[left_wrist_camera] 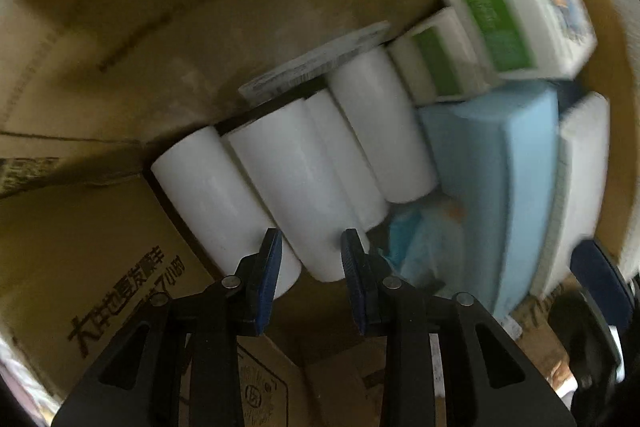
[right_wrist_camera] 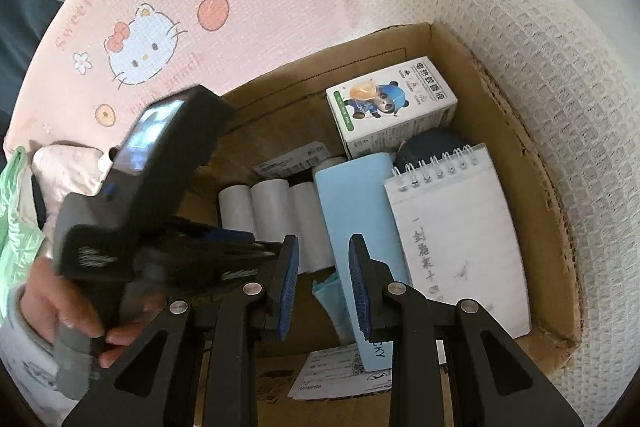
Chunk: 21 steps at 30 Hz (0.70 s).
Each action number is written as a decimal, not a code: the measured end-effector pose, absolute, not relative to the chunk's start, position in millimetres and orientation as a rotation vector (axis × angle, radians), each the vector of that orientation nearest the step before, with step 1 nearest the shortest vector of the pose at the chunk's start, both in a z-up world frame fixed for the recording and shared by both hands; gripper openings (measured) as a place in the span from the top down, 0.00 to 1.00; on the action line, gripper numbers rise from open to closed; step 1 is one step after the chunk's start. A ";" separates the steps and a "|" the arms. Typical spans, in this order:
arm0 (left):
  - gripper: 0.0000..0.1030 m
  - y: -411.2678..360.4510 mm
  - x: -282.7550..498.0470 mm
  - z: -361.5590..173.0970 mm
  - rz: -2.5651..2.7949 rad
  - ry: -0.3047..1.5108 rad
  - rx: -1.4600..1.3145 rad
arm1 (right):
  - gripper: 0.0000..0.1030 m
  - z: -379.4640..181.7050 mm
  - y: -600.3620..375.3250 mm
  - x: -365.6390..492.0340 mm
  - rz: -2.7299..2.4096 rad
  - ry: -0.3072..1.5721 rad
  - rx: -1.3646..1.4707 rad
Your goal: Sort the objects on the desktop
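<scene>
Right wrist view: four white rolls (right_wrist_camera: 272, 211), one blue case (right_wrist_camera: 356, 219), one notepad (right_wrist_camera: 460, 227) in the cardboard box (right_wrist_camera: 520, 155). Right gripper (right_wrist_camera: 323, 279) gapes empty. Left gripper (left_wrist_camera: 310, 267) jaws parted too, nothing held.

The left tool (left_wrist_camera: 310, 255) points forward and down, its two black fingers tipped with blue pads (left_wrist_camera: 269, 267). The pads stand apart with an open gap between them, and nothing sits in that gap. The right tool (right_wrist_camera: 323, 259) is held in the same way, with its blue pads (right_wrist_camera: 289, 279) parted and clamping nothing. In the right wrist view the left tool's black body crosses the lower left, tilted and somewhat blurred, with its fingers reaching toward the right tool's left finger. The person's left hand (right_wrist_camera: 68, 311) grips that tool's handle from below, the fingers (right_wrist_camera: 118, 339) curled around it.
</scene>
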<state>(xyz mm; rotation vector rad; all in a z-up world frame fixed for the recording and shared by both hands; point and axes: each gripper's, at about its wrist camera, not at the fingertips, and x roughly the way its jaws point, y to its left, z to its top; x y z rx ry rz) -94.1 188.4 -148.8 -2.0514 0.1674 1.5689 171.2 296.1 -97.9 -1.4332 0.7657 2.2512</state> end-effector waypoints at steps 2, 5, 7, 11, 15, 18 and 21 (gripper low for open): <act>0.67 184.6 -96.8 -152.8 1.571 0.111 -2.084 | 0.77 -97.9 296.1 171.8 2.248 0.752 -1.432; 0.67 181.5 -97.0 -151.1 1.638 0.102 -2.087 | 0.77 -103.5 295.8 167.6 2.253 0.742 -1.430; 0.67 178.6 -98.2 -149.1 1.684 0.093 -2.079 | 0.77 -116.6 293.8 158.1 2.256 0.742 -1.424; 0.67 173.0 -97.8 -149.4 1.710 0.082 -2.079 | 0.77 -108.7 292.8 162.2 2.264 0.736 -1.424; 0.67 168.8 -95.9 -139.7 1.838 0.148 -2.004 | 0.77 -109.8 290.8 161.1 2.262 0.735 -1.436; 0.67 161.9 -91.5 -125.7 1.930 0.216 -1.938 | 0.77 -109.1 287.9 161.6 2.265 0.736 -1.439; 0.67 144.1 -86.4 -106.1 1.937 0.152 -1.831 | 0.77 -103.8 284.5 163.8 2.277 0.733 -1.435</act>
